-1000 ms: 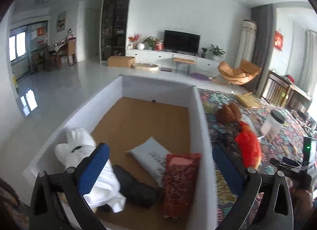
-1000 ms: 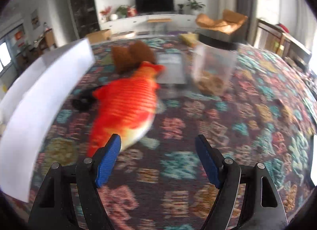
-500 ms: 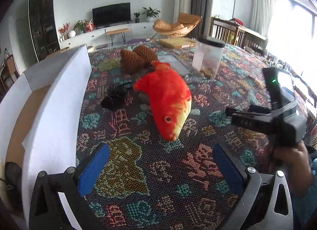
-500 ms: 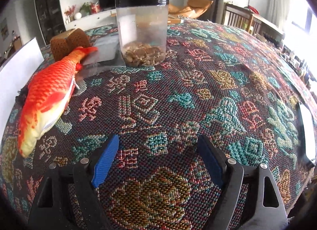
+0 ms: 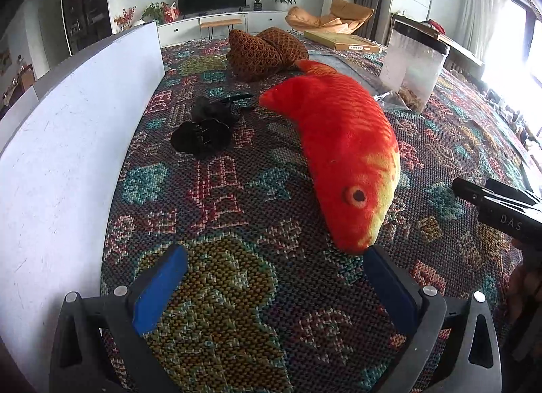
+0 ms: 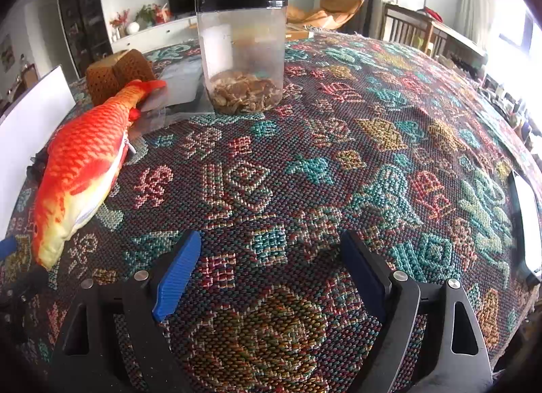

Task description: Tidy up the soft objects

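Note:
An orange plush fish (image 5: 342, 142) lies on the patterned tablecloth (image 5: 237, 308), head toward me. My left gripper (image 5: 274, 257) is open just short of it, and the fish's nose sits right by the right pad (image 5: 386, 284). A black soft item (image 5: 203, 128) and a brown knitted piece (image 5: 264, 50) lie farther back. The white box wall (image 5: 67, 142) runs along the left. In the right wrist view the fish (image 6: 81, 169) lies at the left, and my right gripper (image 6: 271, 244) hangs open wide over bare cloth (image 6: 305, 162).
A clear jar with a black lid (image 6: 244, 50) holds brown bits behind a clear plastic bag (image 6: 176, 88). A flat yellow box (image 5: 342, 42) lies at the far edge. A white flat device (image 6: 528, 223) sits at the table's right edge.
My left gripper swung from over the box's inside to the tablecloth and dropped close to the fish's head. My right gripper shifted right off the fish, widened slightly, then held still.

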Available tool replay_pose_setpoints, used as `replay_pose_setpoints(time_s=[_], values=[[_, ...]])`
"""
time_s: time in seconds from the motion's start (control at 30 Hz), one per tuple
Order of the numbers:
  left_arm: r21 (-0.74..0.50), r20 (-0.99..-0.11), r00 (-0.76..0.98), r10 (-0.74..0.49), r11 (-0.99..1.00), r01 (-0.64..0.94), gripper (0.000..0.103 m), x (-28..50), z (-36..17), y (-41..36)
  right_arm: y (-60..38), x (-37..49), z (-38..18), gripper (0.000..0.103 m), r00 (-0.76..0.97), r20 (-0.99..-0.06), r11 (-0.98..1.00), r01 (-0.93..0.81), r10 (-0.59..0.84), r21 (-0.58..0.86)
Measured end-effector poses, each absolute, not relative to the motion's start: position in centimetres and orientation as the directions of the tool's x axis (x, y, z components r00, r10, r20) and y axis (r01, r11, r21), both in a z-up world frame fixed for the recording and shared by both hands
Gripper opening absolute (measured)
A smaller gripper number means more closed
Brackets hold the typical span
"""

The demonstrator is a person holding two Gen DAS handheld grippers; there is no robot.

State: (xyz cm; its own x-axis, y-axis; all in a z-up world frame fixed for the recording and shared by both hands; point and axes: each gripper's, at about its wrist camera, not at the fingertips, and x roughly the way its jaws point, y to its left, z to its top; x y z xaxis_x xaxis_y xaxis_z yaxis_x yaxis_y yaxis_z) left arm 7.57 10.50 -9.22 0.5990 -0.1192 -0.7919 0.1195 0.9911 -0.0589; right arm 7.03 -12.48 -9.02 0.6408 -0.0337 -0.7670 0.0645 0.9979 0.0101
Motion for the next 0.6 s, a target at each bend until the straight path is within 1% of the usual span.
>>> replay_pose_setpoints(time_s=[0.6], values=[[-0.032,-0.800,0.592,-0.100,0.992,0.124,0.103,7.81,-9.42,10.03,-12.28,7.18,-9.06,0.088,0.639,-0.768,0.998,0.065,-0.035,0.008]])
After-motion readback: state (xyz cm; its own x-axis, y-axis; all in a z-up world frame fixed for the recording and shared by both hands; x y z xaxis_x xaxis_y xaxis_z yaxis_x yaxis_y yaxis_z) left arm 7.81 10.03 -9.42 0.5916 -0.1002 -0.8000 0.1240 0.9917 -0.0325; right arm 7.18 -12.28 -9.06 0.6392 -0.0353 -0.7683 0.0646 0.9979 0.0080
